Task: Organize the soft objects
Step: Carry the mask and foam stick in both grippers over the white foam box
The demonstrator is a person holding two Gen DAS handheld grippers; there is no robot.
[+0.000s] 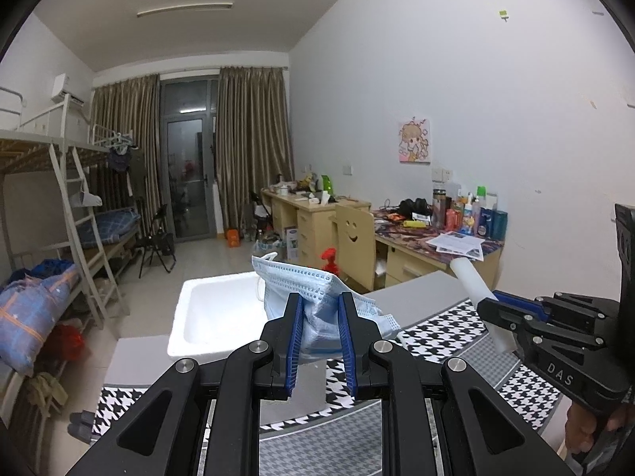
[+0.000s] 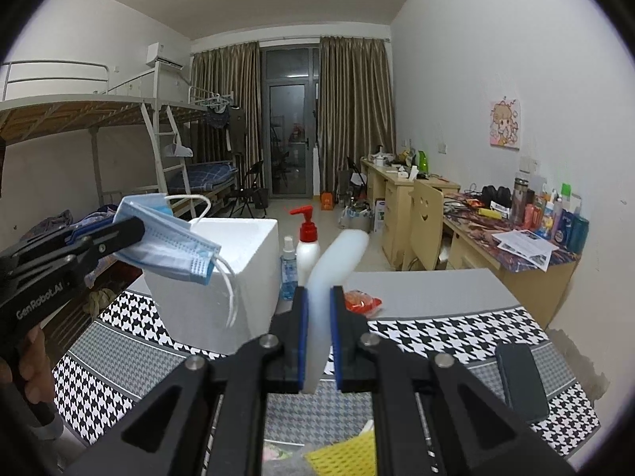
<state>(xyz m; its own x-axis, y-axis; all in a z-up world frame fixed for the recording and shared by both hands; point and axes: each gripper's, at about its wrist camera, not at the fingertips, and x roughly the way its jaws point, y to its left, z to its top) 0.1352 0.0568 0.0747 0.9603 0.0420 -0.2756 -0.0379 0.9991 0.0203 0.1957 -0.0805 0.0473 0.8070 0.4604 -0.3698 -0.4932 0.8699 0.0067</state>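
Above the table's far edge, your left gripper clamped the mask, your right gripper the foam; clear the box rim first.

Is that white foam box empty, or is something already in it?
As far as it shows, empty: the left wrist view looks into the box and sees only bare white; the mask hides one corner.

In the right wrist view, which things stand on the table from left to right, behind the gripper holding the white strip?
White foam box → blue spray bottle → white pump bottle with a red top → red packet → dark phone.
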